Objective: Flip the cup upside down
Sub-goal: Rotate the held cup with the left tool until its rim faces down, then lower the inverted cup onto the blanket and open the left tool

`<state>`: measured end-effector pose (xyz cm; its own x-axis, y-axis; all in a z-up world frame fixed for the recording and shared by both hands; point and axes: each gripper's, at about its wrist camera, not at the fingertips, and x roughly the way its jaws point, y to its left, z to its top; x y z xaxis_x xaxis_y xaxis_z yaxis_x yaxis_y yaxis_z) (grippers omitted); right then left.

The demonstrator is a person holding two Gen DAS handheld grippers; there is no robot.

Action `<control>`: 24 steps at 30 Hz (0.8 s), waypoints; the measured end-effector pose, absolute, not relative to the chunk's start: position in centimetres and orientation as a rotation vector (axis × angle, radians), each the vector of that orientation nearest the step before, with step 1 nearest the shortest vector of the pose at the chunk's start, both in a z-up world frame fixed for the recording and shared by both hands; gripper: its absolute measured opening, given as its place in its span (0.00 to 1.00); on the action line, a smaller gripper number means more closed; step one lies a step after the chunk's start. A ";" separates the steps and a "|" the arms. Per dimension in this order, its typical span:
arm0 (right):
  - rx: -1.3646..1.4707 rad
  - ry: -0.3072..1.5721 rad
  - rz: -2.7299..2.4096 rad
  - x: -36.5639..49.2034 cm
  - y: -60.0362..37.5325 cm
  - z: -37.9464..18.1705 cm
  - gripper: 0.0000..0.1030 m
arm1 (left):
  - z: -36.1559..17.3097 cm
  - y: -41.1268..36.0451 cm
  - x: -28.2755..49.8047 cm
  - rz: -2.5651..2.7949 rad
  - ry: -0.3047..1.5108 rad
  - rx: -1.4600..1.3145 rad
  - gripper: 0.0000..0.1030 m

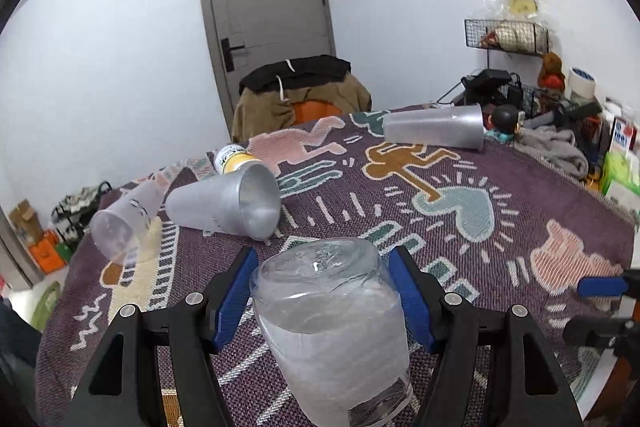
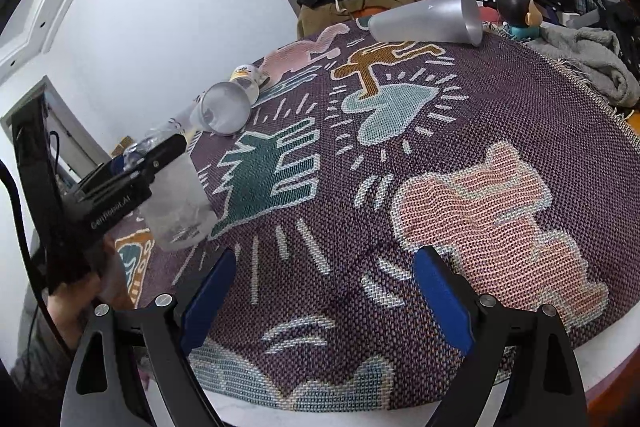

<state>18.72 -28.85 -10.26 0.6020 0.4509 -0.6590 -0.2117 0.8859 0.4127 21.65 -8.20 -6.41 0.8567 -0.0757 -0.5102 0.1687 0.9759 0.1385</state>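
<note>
Left gripper (image 1: 322, 301) sets the cup (image 1: 332, 331) mouth-down on the surface (image 1: 460, 227).
Its fingers bracket the cup, apparently gripping; right gripper (image 2: 324, 295) waits beside it, wide open, empty.
</note>
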 end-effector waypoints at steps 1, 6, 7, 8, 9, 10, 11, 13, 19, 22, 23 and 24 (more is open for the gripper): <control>0.306 0.842 0.391 18.7 -28.8 -10.2 0.88 | -6.6 -8.3 21.4 -0.132 0.528 0.189 0.67; 0.302 0.838 0.397 18.6 -28.6 -10.0 0.88 | -6.6 -8.2 20.1 -0.136 0.525 0.200 0.67; 0.302 0.838 0.399 18.5 -28.6 -10.0 0.88 | -6.6 -8.1 19.9 -0.136 0.529 0.199 0.67; 0.302 0.838 0.400 18.5 -28.6 -10.0 0.88 | -6.6 -8.0 19.7 -0.138 0.534 0.198 0.68; 0.300 0.838 0.402 18.5 -28.5 -10.0 0.88 | -6.6 -7.9 19.5 -0.146 0.547 0.194 0.68; 0.298 0.839 0.404 18.4 -28.4 -10.0 0.88 | -6.5 -7.9 19.4 -0.150 0.554 0.192 0.69; 0.297 0.840 0.406 18.4 -28.3 -9.9 0.88 | -6.5 -7.9 19.3 -0.152 0.561 0.192 0.73; 0.291 0.840 0.412 18.2 -28.1 -9.8 0.88 | -6.4 -7.9 19.1 -0.152 0.566 0.191 0.80; 0.258 0.839 0.439 17.7 -27.3 -9.2 0.88 | -5.1 -7.3 17.6 -0.154 0.530 0.156 1.00; 0.235 0.828 0.453 17.3 -26.9 -8.6 0.88 | -4.4 -6.5 17.1 -0.153 0.530 0.120 1.00; 0.226 0.824 0.455 17.2 -26.7 -8.3 0.88 | -4.2 -6.3 16.9 -0.150 0.529 0.111 1.00; 0.219 0.818 0.457 17.1 -26.6 -8.0 0.88 | -3.9 -6.0 16.6 -0.147 0.525 0.104 1.00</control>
